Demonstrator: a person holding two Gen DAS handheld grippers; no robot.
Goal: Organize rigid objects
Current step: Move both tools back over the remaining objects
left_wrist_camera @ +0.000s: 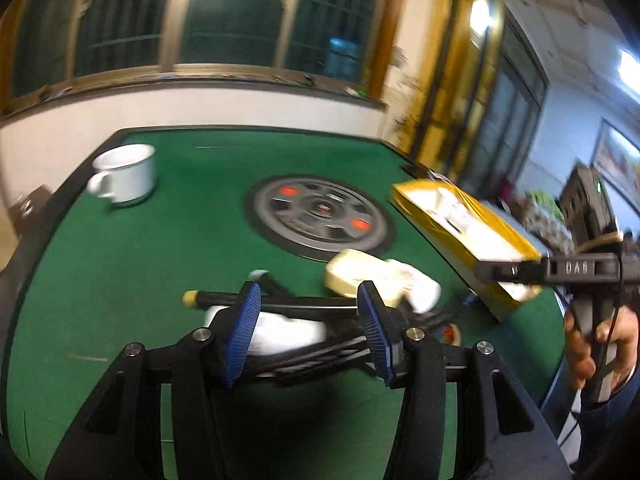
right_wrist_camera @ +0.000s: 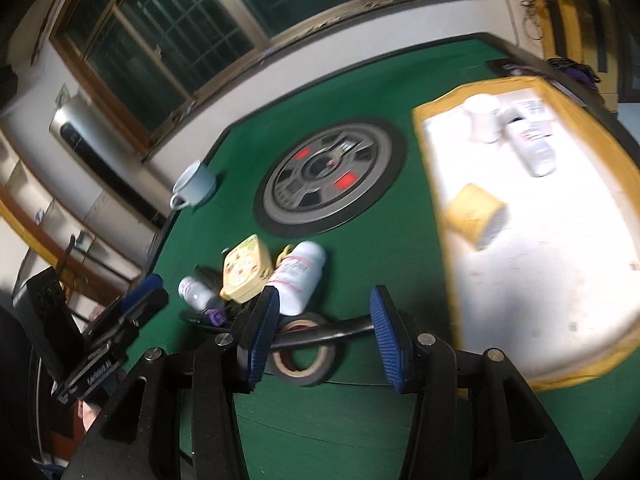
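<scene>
- Both our hand-held grippers, left (left_wrist_camera: pixel 308 332) and right (right_wrist_camera: pixel 324 334), stand apart, empty, over the surface (right_wrist_camera: pixel 360 248).
- We centre on one item, say the white bottle (right_wrist_camera: pixel 298 278), before carrying it to the yellow tray (right_wrist_camera: pixel 436 184).

On the black body of the right gripper (left_wrist_camera: pixel 580 268), seen from the left wrist view, pale raised letters read roughly "DAS", though blur makes the last one uncertain. Print on the white bottle (right_wrist_camera: pixel 298 276), the cream tin (right_wrist_camera: pixel 246 268) and the other gripper's body is too smeared to read.
</scene>
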